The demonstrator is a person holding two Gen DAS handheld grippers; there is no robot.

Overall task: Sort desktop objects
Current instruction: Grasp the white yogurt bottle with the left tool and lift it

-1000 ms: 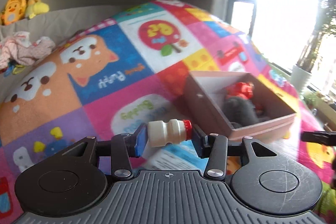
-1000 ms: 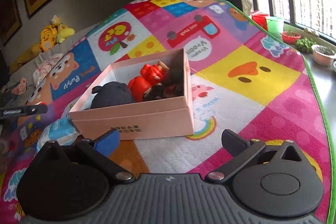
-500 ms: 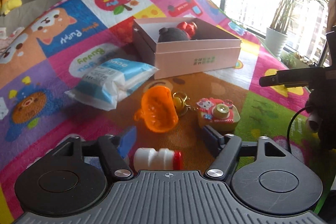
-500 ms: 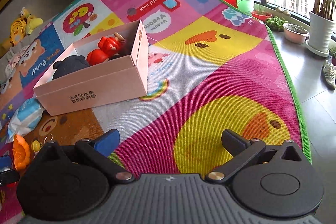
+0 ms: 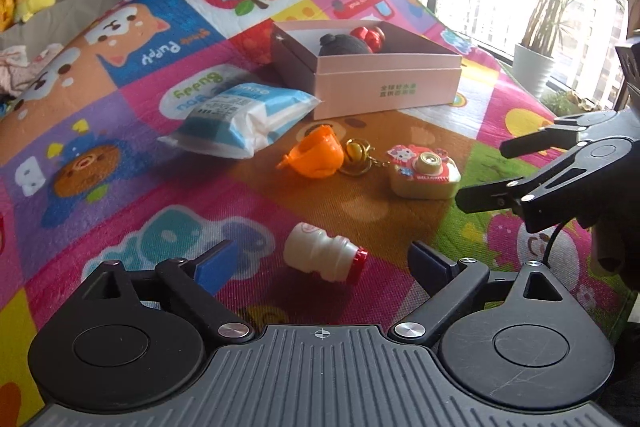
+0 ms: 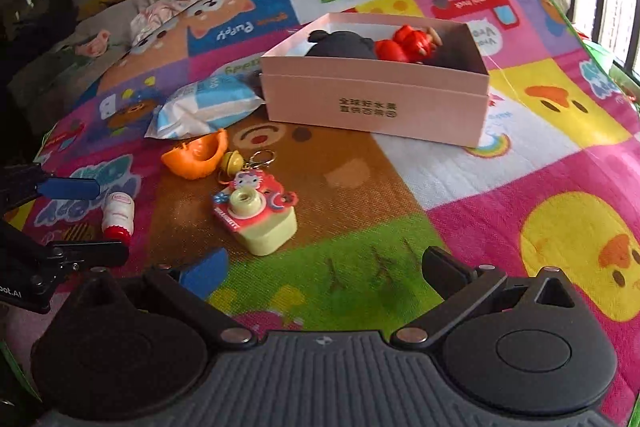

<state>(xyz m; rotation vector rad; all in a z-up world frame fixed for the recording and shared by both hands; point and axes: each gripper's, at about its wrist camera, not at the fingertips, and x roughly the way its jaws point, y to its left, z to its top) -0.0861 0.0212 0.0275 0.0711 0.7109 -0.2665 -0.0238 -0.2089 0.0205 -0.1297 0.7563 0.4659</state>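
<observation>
The sorting looks partly done, judging by what lies where: the pink box (image 5: 386,83) already holds a dark plush toy (image 5: 345,45) and a red toy (image 5: 370,34), while five things sit loose on the play mat (image 5: 120,211) — a tissue pack (image 5: 244,119) just beside the box, an orange cup (image 5: 316,155) on its side, a small gold bell keychain (image 5: 356,153) touching it, a toy camera (image 5: 425,173) near that, and a small white bottle with a red cap (image 5: 325,257) lying on its side nearest the cameras. The left gripper (image 5: 325,263) hangs low over the mat with its jaws spread wide and empty; the bottle lies between the two fingers but touches neither. The right gripper (image 6: 326,269) is likewise wide open and holds nothing — it is low and level, pointing toward the box, with the toy camera just ahead of its left finger. In the left view the right gripper reaches in from the right edge, close by the toy camera.
</observation>
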